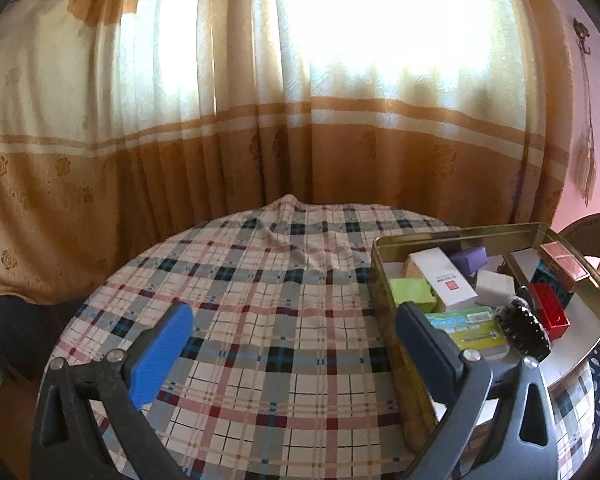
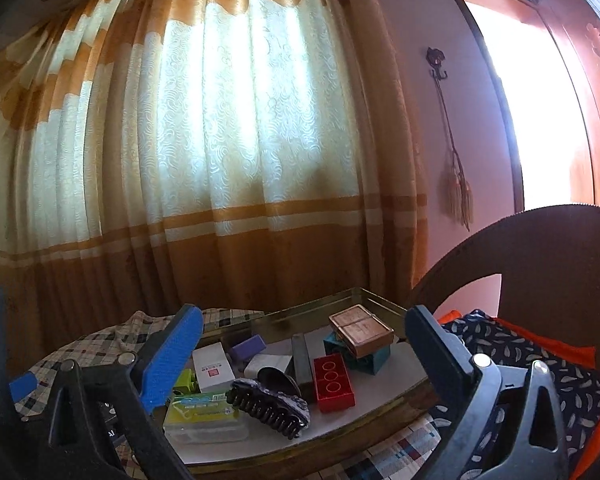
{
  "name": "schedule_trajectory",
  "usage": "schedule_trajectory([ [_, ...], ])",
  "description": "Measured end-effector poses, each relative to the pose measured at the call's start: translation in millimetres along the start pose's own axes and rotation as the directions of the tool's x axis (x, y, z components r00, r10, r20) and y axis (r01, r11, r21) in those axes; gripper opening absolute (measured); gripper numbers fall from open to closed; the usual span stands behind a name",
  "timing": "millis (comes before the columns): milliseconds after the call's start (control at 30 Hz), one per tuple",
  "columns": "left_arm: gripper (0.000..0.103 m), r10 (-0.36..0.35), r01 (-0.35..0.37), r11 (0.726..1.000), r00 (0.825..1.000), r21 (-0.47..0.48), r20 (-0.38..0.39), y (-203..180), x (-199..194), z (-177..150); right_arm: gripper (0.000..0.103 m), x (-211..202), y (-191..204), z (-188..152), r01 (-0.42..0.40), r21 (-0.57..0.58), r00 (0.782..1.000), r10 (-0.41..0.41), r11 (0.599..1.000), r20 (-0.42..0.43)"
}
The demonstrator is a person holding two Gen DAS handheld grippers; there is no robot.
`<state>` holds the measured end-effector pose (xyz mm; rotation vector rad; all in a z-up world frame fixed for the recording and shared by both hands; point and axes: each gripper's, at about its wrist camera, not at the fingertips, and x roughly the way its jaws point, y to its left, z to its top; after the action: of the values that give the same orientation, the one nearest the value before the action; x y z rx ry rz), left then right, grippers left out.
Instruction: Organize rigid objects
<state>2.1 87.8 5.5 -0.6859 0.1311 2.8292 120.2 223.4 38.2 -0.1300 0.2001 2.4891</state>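
While both of your grippers hang with their fingers spread wide and nothing between them, the sorting looks close to finished. Your left gripper point(image 1: 292, 332) hovers over the plaid cloth of the table point(image 1: 260, 288), which shows no loose items in this view. Your right gripper point(image 2: 304, 344) faces the gold tin tray point(image 2: 284, 320) that sits on the table's right side.

Everything rigid you can see already lies inside that tray: a white box point(image 2: 213, 367), a purple block point(image 2: 247, 347), a lime-green box point(image 1: 412, 291), a red brick with three rings point(image 2: 334, 377), a copper-coloured case point(image 2: 361, 330) resting on a teal box point(image 2: 374, 358), a green-labelled clear case point(image 2: 204, 416) at the near edge, and a dark hair claw point(image 2: 270, 404) lying partly on that case.

Judging from this, gathering is done; what may remain is tidying inside the tray, since the pieces lie at mixed angles and some overlap. Parts of the table near you are hidden behind the grippers, so you cannot rule out a stray item there.
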Motion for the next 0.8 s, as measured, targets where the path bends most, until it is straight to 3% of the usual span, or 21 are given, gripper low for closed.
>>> schedule_trajectory([
  [100, 0.103, 0.001, -0.001, 1.0, 0.996, -0.008, 0.095, -1, -12, 3, 0.102, 1, 1, -1, -0.005, -0.004, 1.0, 0.005, 1.0, -0.009],
  [200, 0.103, 0.05, -0.057, 0.998, 0.982, 0.034, 0.181, -11, -20, 4, 0.102, 2, 2, -1, -0.01, -0.007, 1.0, 0.01, 1.0, -0.016],
  [367, 0.103, 0.013, -0.027, 0.995, 0.991, 0.1, 0.136, -24, -11, 5, 0.102, 5, 0, -2, -0.01, 0.005, 1.0, 0.01, 1.0, -0.028],
  [600, 0.103, -0.008, 0.007, 1.0, 0.997, 0.009, 0.08, -7, -3, 5, 0.102, 6, 0, -3, -0.011, 0.006, 0.999, 0.011, 1.0, -0.031],
  [800, 0.103, -0.012, 0.012, 1.0, 0.997, 0.004, 0.075, -7, -3, 3, 0.102, 7, -1, -3, -0.01, 0.012, 0.999, 0.01, 1.0, -0.038],
])
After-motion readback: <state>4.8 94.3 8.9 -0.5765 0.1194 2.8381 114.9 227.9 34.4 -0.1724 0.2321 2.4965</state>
